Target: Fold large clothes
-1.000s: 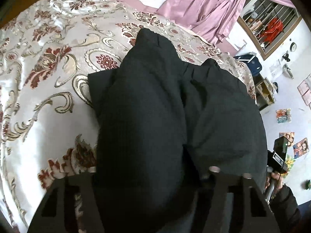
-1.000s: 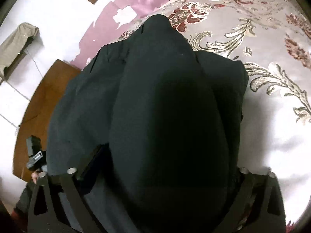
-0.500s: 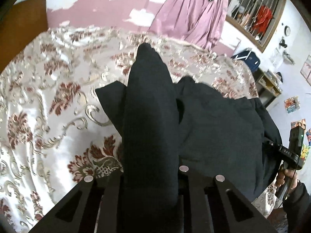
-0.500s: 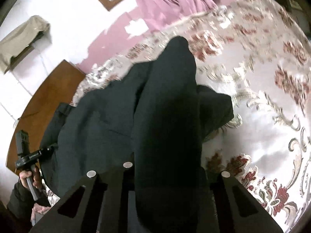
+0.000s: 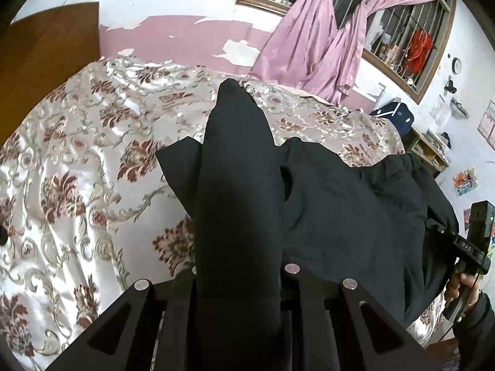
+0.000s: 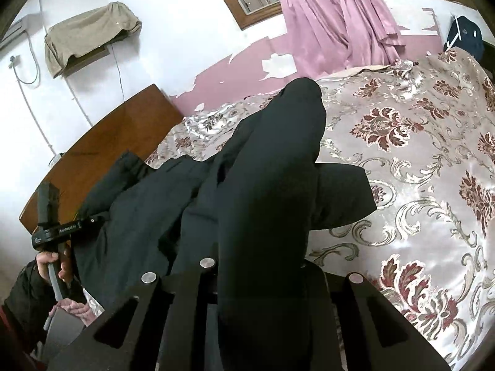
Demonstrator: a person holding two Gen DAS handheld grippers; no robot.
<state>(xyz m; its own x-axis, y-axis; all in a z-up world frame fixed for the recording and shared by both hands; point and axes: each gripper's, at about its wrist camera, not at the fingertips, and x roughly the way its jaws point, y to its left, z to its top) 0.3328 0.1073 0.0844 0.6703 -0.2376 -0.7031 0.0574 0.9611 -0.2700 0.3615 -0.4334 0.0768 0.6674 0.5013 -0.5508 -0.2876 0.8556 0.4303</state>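
Note:
A large black garment hangs between my two grippers above the bed. My left gripper is shut on one edge of it, and a thick fold of black cloth runs forward out of the jaws and hides the fingertips. My right gripper is shut on the other edge of the black garment in the same way. The far end of the cloth lies on the bedspread. The right gripper also shows at the right edge of the left wrist view. The left one shows at the left of the right wrist view.
The bed carries a shiny cream bedspread with red flowers. A brown wooden headboard stands at one end. Pink curtains hang by a barred window. A low shelf stands past the bed.
Both grippers have risen and pulled back with the garment. The cloth has lifted off the bed, and more of the bedspread and the room shows.

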